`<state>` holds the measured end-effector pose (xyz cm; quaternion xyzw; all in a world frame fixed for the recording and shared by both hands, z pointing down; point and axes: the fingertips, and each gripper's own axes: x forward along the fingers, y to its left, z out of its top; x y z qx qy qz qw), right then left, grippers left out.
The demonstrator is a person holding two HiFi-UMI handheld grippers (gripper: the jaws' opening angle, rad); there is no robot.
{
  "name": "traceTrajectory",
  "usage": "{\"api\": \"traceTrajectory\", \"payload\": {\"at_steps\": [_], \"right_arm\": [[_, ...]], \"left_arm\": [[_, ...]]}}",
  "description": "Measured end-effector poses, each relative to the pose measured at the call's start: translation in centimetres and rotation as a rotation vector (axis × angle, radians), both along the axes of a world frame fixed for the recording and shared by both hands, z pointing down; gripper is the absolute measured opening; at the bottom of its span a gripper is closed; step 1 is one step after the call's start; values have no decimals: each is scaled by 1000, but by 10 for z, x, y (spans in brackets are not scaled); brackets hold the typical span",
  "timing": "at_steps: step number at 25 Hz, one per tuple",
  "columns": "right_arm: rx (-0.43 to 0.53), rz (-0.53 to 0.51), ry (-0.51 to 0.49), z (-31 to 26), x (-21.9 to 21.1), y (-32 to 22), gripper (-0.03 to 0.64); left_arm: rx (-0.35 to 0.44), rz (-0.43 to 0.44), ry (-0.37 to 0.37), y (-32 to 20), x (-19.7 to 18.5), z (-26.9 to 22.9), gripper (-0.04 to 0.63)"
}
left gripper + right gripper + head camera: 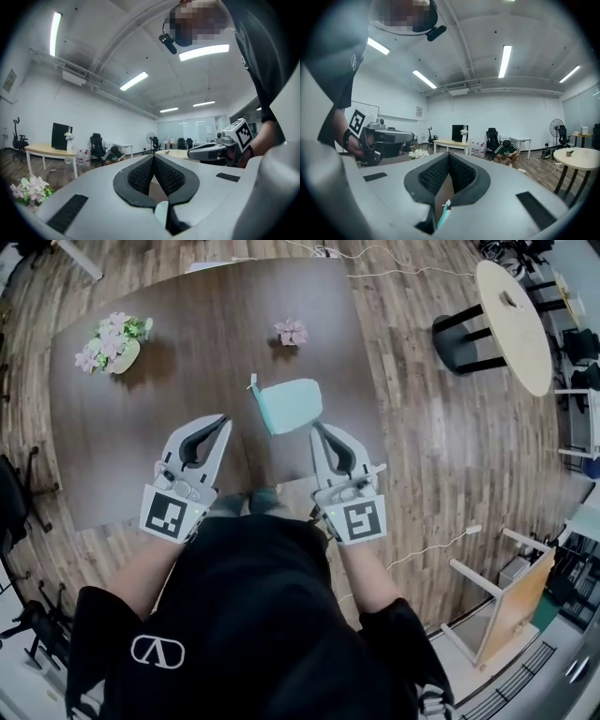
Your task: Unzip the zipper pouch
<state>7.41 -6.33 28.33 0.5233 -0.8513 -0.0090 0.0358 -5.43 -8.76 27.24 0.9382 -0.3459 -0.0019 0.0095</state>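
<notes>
A light teal zipper pouch [291, 405] lies flat on the dark wooden table [187, 352], its zipper pull [252, 382] sticking out at its far left corner. My left gripper [225, 420] hovers to the pouch's near left, shut with nothing in it. My right gripper [316, 429] is just behind the pouch's near edge, jaws together and holding nothing. In the left gripper view the fingertips [153, 157] meet, and a pale sliver of the pouch [161, 213] shows below them. The right gripper view shows closed tips [448, 153] with a teal strip of the pouch [444, 214] beneath.
A pot of pink and white flowers [112, 341] stands at the table's far left, and a small pink flower [292, 331] sits beyond the pouch. A round pale table [514, 324] stands on the floor at the right. Chairs line the left edge.
</notes>
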Motion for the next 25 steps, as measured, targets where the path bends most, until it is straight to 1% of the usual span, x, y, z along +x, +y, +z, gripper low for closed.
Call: {"api": "traceTrajectory", "payload": {"at_steps": [3, 8, 14, 17, 20, 25], "right_arm": [[30, 25, -12, -17, -5, 12, -2], [57, 53, -19, -30, -8, 25, -2], [47, 77, 26, -28, -11, 34, -3], [42, 84, 29, -28, -13, 35, -3], [55, 80, 29, -31, -15, 37, -3], [64, 85, 24, -35, -16, 37, -3]], "left_arm": [[23, -3, 10, 8, -7, -17, 3], [38, 2, 25, 15, -14, -27, 3], [42, 11, 37, 23, -15, -30, 3], [54, 16, 44, 24, -16, -31, 3], [63, 12, 34, 26, -19, -30, 3], [57, 2, 32, 26, -20, -30, 3]]}}
